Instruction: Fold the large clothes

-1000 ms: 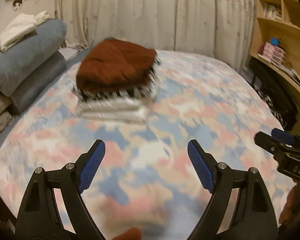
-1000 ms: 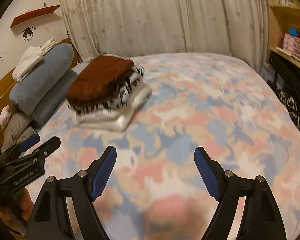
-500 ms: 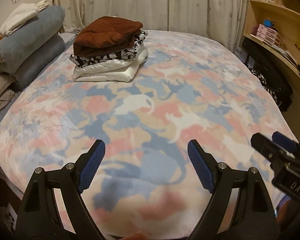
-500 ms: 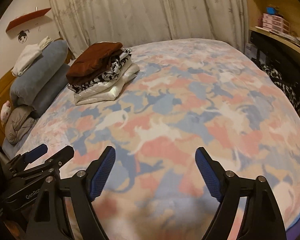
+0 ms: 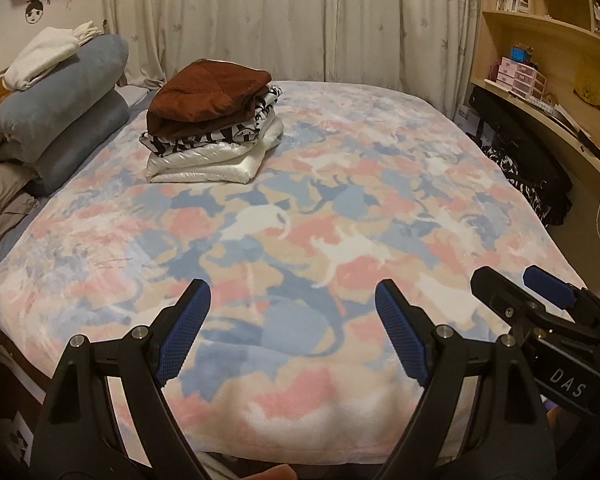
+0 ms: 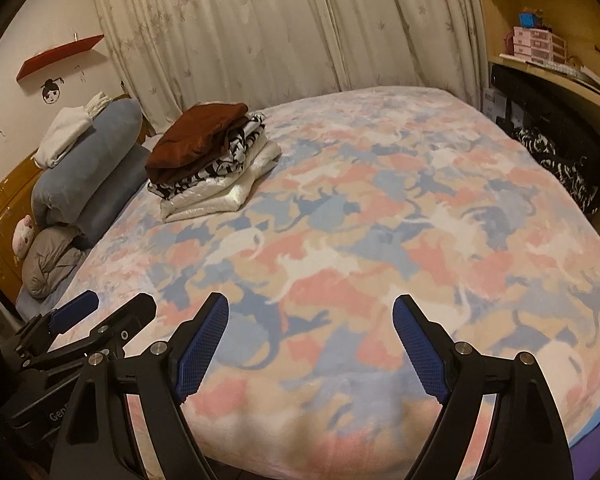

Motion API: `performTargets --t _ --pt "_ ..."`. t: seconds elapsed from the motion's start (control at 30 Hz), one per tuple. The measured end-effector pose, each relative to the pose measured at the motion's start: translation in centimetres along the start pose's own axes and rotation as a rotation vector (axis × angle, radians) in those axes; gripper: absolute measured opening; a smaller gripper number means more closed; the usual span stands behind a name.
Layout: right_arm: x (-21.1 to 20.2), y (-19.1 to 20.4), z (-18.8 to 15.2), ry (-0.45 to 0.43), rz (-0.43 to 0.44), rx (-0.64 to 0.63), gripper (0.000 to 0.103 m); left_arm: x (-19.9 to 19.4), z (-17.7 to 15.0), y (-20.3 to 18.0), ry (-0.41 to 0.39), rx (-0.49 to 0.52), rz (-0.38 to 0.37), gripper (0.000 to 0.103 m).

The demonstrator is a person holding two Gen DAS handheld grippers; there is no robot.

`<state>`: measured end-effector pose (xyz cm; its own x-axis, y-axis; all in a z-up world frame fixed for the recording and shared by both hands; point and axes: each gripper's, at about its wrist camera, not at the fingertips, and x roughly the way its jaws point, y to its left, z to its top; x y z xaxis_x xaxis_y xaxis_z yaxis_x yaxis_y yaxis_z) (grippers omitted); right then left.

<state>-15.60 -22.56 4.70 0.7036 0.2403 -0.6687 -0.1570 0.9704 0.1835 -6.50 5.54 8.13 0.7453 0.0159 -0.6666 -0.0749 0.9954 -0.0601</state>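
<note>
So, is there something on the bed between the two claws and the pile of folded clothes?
Nothing visible. Between the left claw, the right claw and the pile of folded clothes lies only the bare patterned blanket. Both claws are open and empty.

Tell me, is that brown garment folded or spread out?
Folded: the brown garment sits as a compact bundle topping the stack of clothes.

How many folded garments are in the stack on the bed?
3 layers show, though folds may hide more: a brown garment on top, a black-and-white patterned one under it, and a white one at the bottom, near the pillows.
</note>
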Motion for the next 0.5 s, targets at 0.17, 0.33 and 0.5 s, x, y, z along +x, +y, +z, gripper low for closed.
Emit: performTargets --t 0.17,0.33,0.5 --pt "-0.9 0.3 0.3 -0.011 -0.012 -0.007 0.086 -0.3 0.0 0.3 0.002 0.0 -0.001 0.083" --pt "-1.3 0.7 0.3 -0.022 -0.024 -0.016 0.086 -0.7 0.1 0.5 0.003 -0.005 0.002 0.083" --pt "-1.4 0.7 0.3 -0.022 -0.026 -0.016 0.086 -1.1 -0.1 0.4 0.001 -0.006 0.013 0.083"
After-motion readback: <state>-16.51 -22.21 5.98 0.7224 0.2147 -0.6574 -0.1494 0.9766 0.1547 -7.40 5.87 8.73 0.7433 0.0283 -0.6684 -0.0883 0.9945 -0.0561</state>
